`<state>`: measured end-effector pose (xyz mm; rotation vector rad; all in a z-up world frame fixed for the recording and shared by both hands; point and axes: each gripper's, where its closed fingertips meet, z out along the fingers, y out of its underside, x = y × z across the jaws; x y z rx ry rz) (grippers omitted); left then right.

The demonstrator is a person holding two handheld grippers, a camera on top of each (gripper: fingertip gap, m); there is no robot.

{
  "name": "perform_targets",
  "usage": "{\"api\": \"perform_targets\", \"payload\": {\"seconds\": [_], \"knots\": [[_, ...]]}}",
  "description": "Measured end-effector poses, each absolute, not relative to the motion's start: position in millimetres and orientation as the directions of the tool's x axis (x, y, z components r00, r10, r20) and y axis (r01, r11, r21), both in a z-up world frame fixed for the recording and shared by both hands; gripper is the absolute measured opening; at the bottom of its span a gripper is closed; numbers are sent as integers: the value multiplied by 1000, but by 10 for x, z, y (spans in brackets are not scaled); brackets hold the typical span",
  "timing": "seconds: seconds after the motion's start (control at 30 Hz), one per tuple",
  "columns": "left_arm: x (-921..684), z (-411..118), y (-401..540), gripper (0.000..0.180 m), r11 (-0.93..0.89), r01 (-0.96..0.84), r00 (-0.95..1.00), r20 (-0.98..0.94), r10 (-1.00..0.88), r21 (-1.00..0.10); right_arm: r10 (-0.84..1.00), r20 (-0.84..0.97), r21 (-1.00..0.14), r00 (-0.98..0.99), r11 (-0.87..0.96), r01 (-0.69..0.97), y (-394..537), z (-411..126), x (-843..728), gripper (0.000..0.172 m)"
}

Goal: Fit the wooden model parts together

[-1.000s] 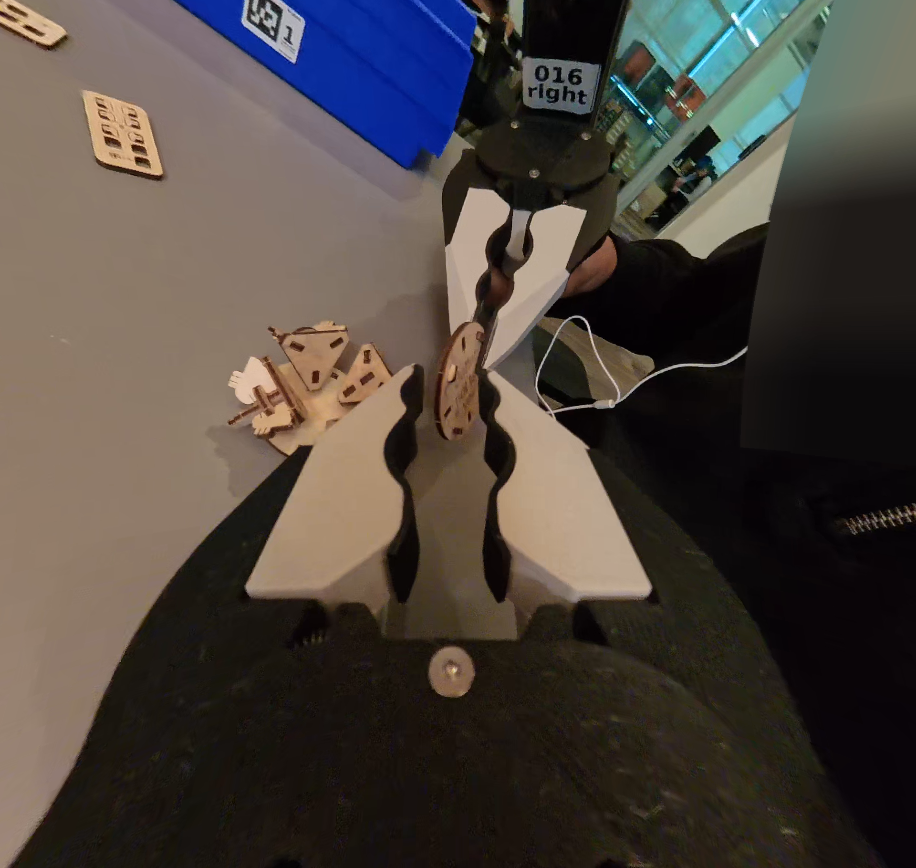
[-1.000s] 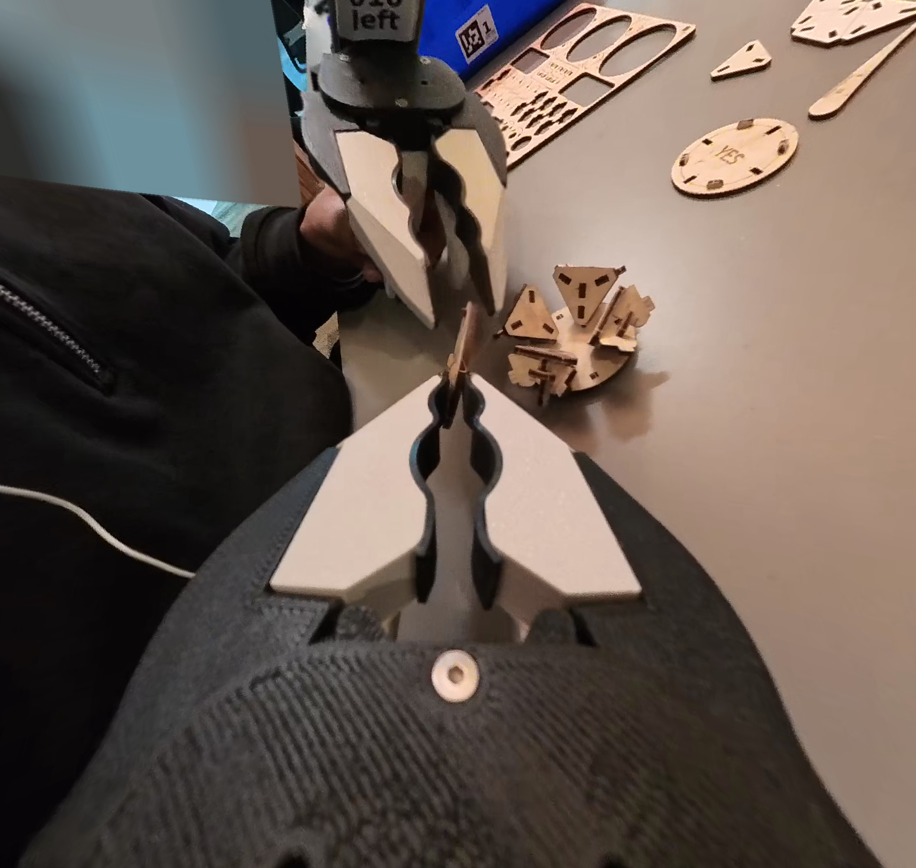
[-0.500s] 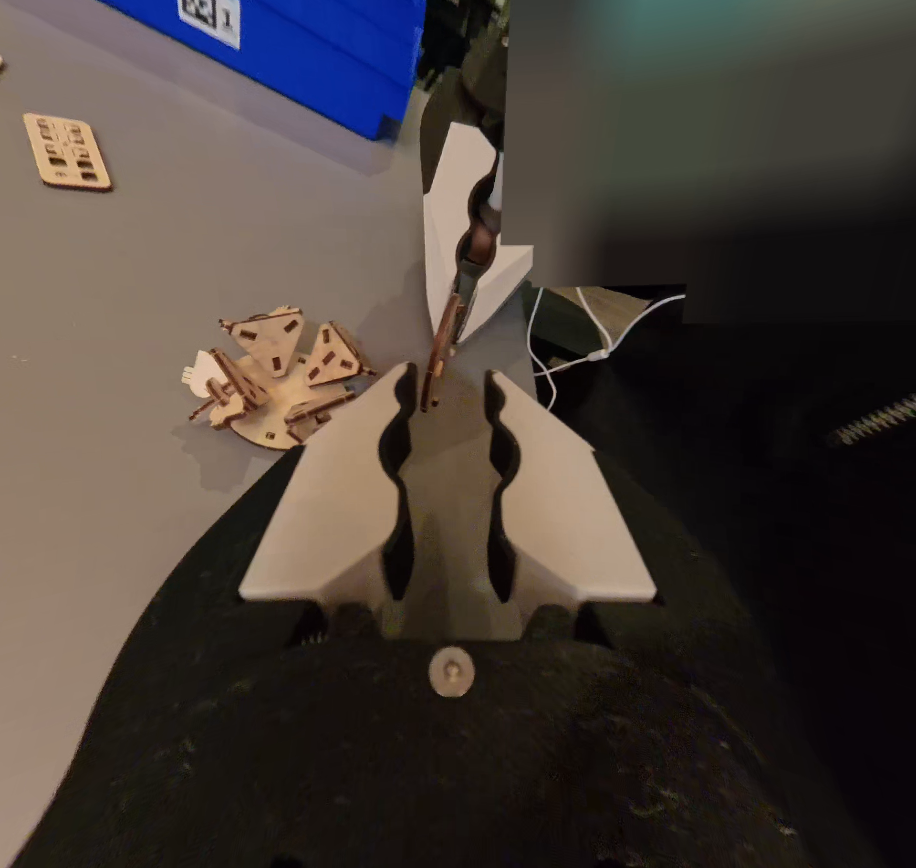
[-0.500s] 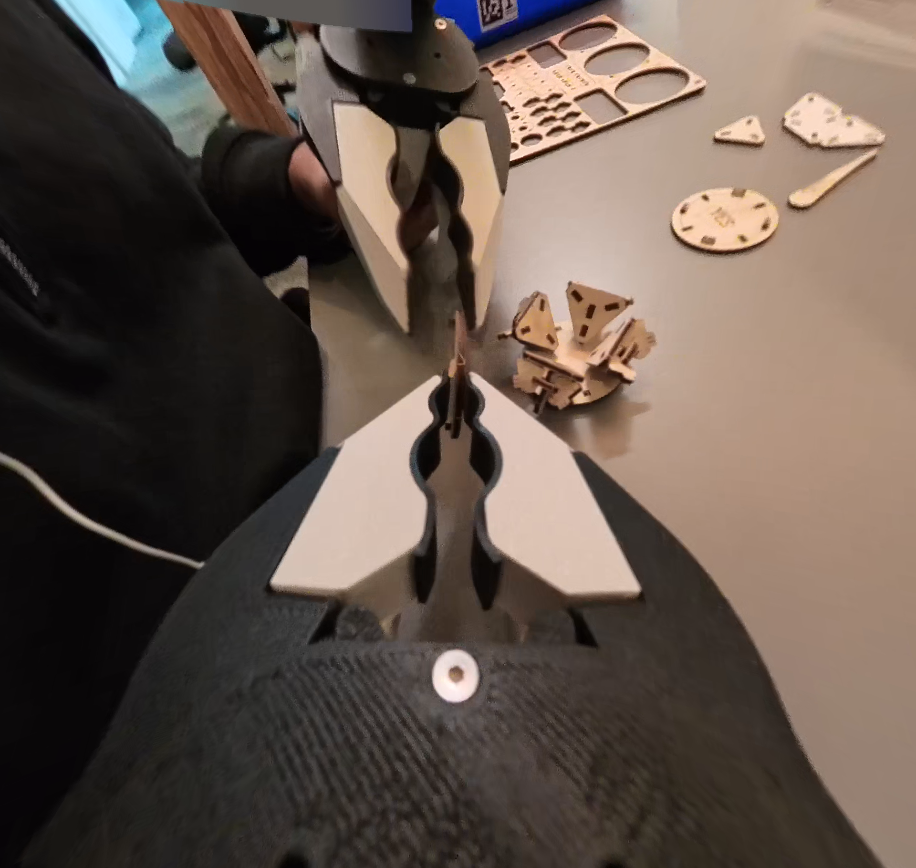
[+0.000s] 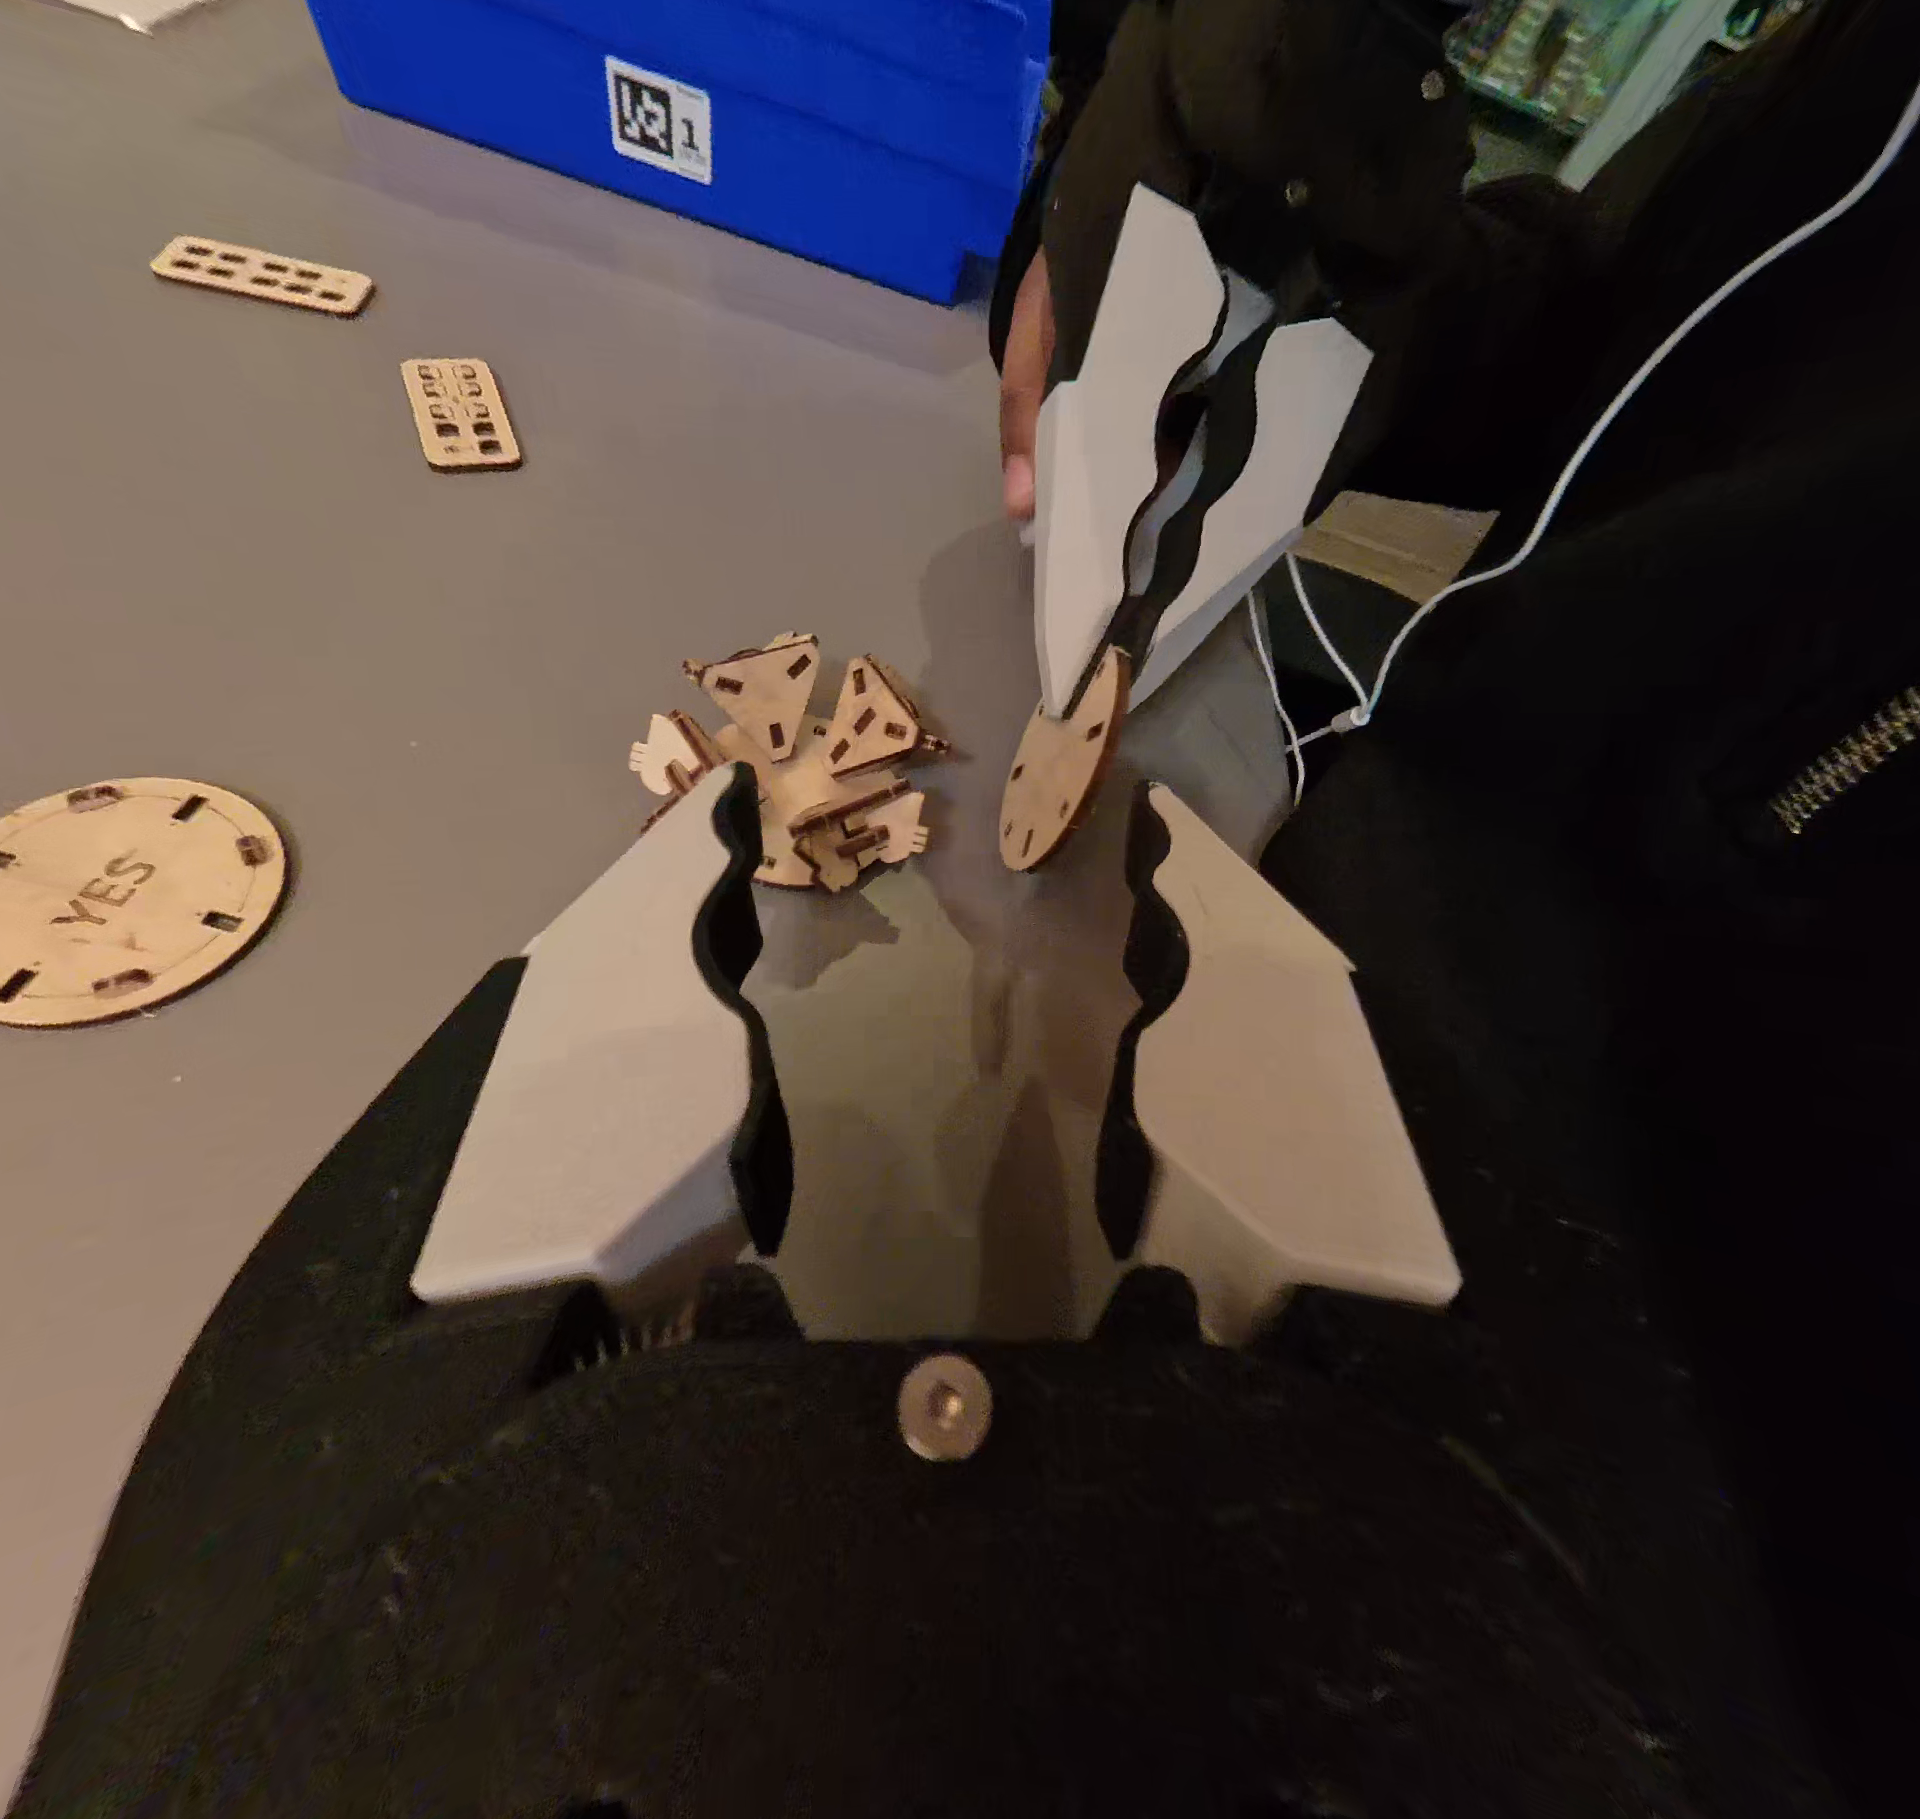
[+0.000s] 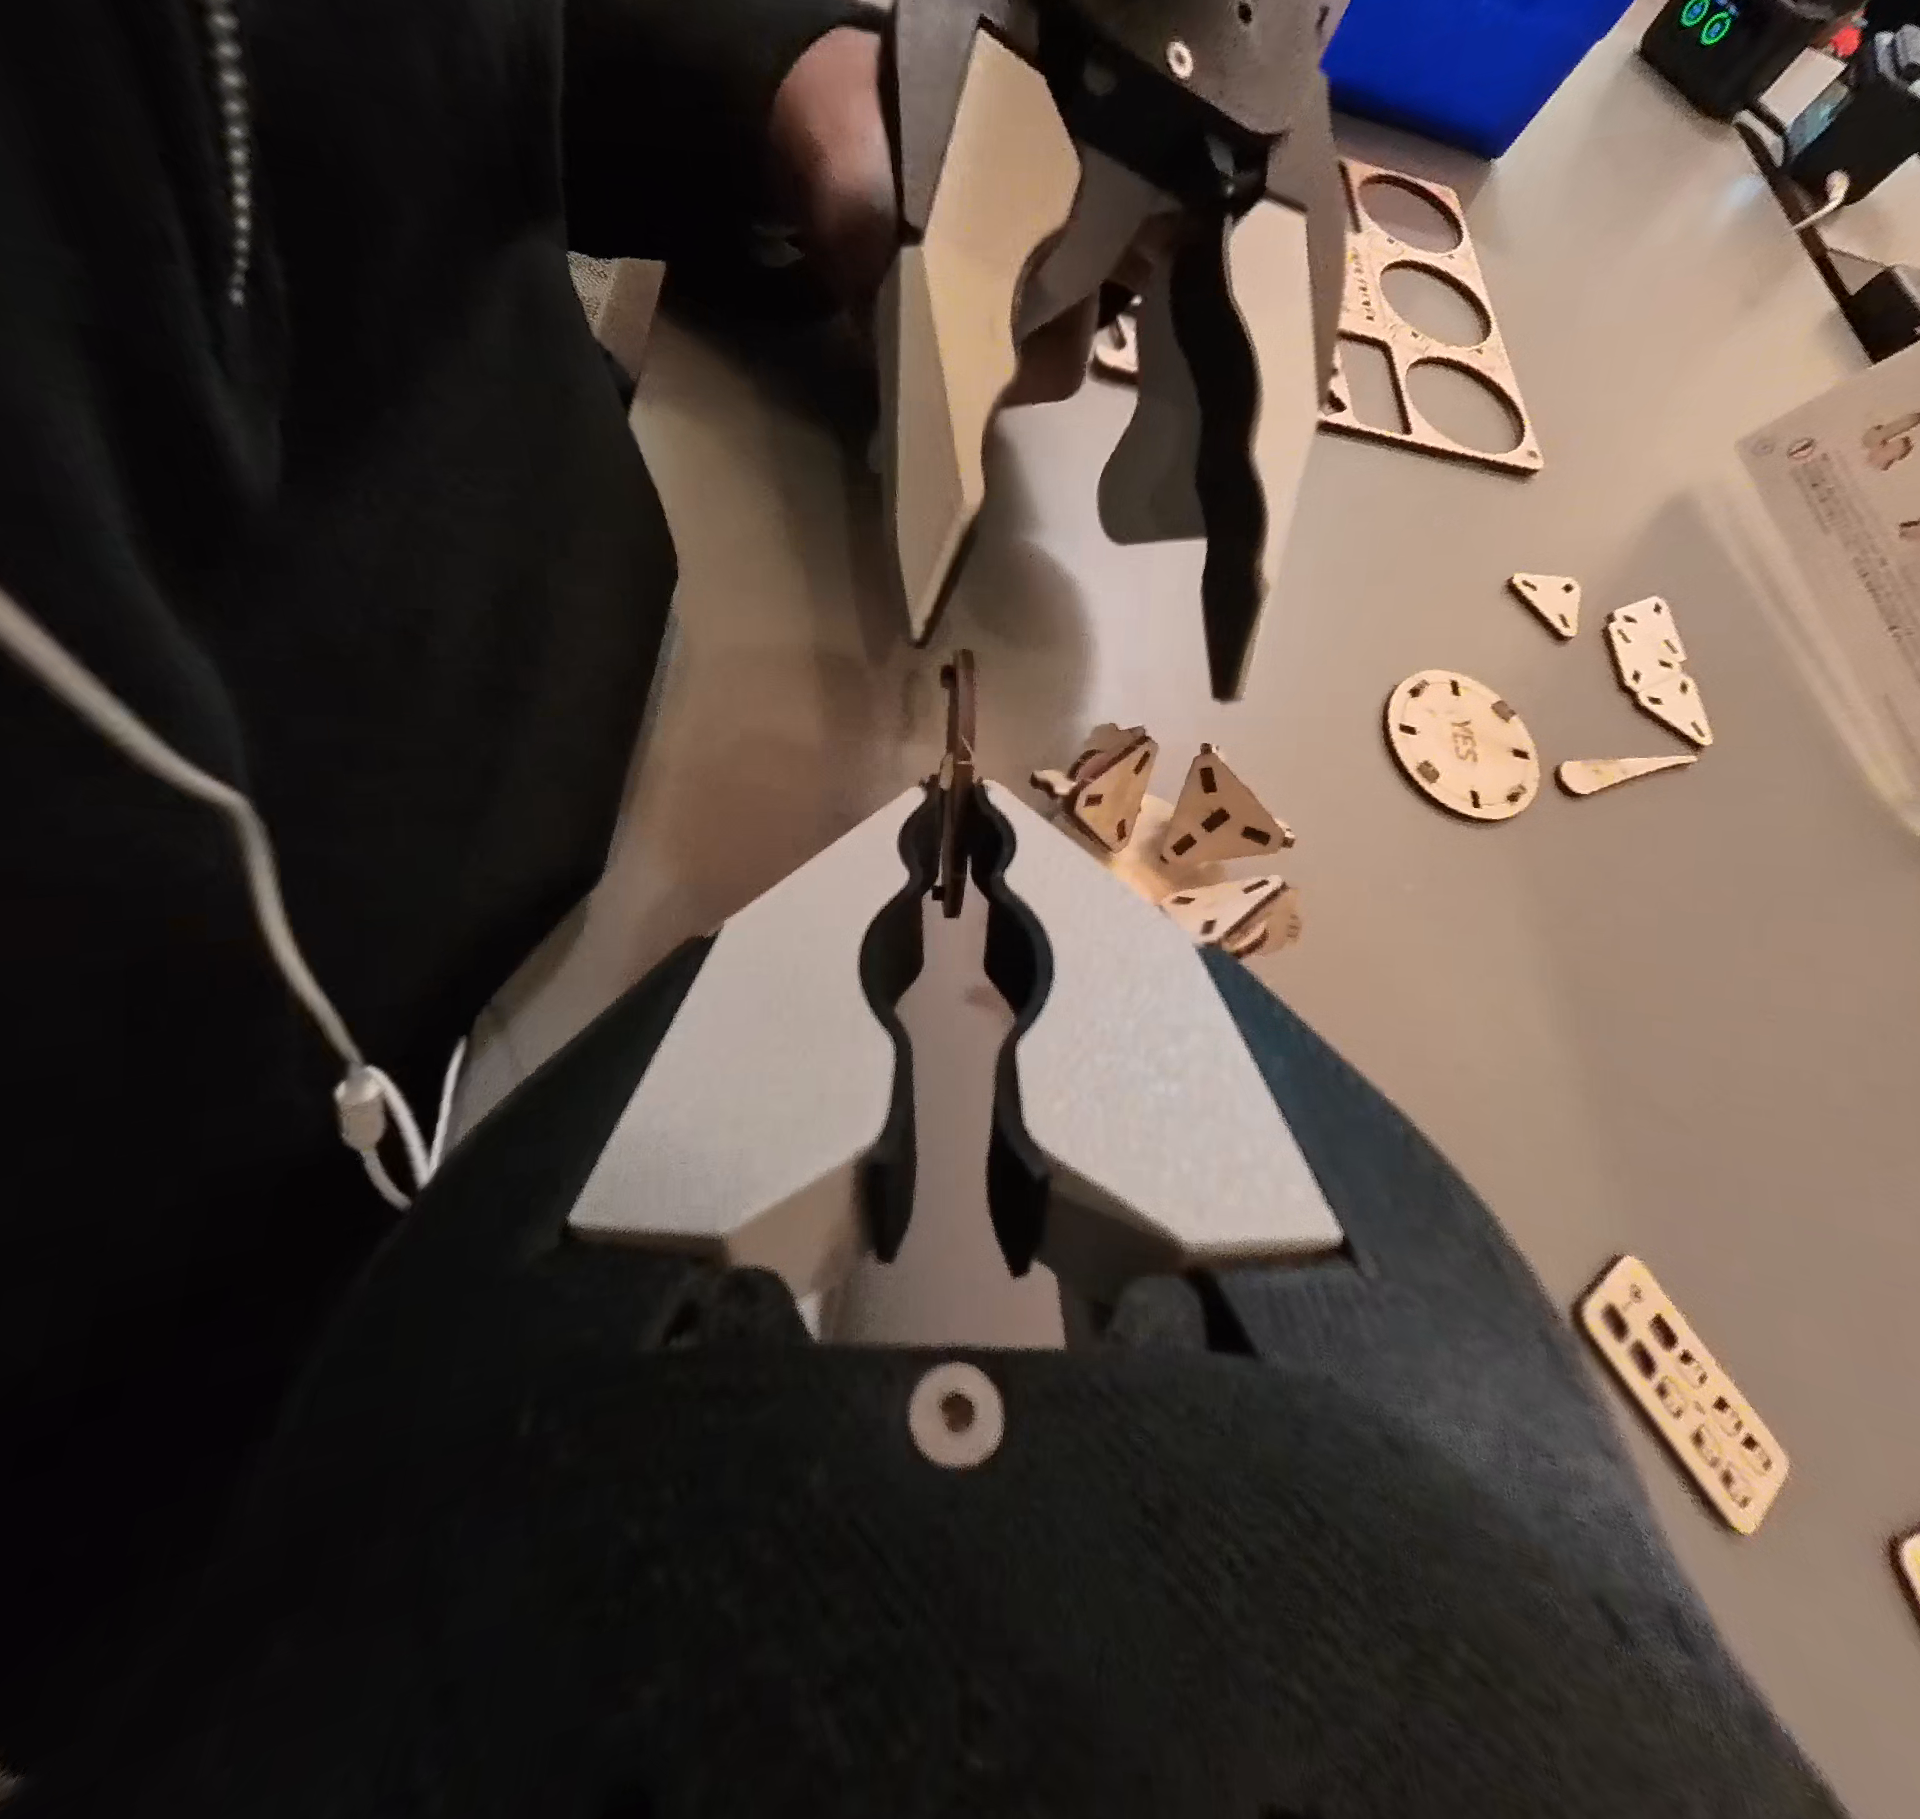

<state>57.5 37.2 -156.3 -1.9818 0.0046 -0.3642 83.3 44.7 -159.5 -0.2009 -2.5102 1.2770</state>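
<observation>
Right tongs [image 6: 951, 813] pinch my wooden disc [image 5: 1060, 772] on edge, hanging tip-down just right of the wooden assembly [image 5: 800, 772]; left tongs [image 5: 940, 813] gape empty.

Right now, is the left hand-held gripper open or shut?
Open. The left hand-held gripper has fingers spread wide apart, nothing between them.

We note the assembly [image 5: 800, 782] partly hidden behind our left fingertip [image 5: 717, 834]. The disc [image 6: 956, 793], clamped edge-on between our right pads, shows no face in the right wrist view. The larger disc [image 5: 114, 896], far left of the jaws, is cut by the frame edge.
</observation>
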Motion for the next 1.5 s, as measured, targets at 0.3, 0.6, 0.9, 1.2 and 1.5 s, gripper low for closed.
{"api": "perform_targets", "payload": {"seconds": [0.3, 0.6, 0.9, 1.2, 1.5], "knots": [[604, -1671, 430, 59, -487, 72, 965, 184, -187, -870, 325, 170, -836, -930, 547, 39, 487, -1618, 780, 2], [591, -1732, 472, 57, -522, 62, 964, 187, -190, -851, 344, 159, -823, -925, 564, 68, 511, -1659, 737, 2], [593, -1761, 483, 47, -543, 87, 952, 230, -202, -835, 333, 146, -822, -931, 564, 73, 516, -1658, 716, 2], [598, -1798, 490, 41, -565, 88, 950, 239, -200, -821, 332, 156, -810, -930, 582, 72, 544, -1652, 678, 2], [587, -1799, 491, 38, -566, 98, 949, 249, -194, -818, 332, 130, -813, -934, 576, 91, 541, -1661, 653, 2]]}}
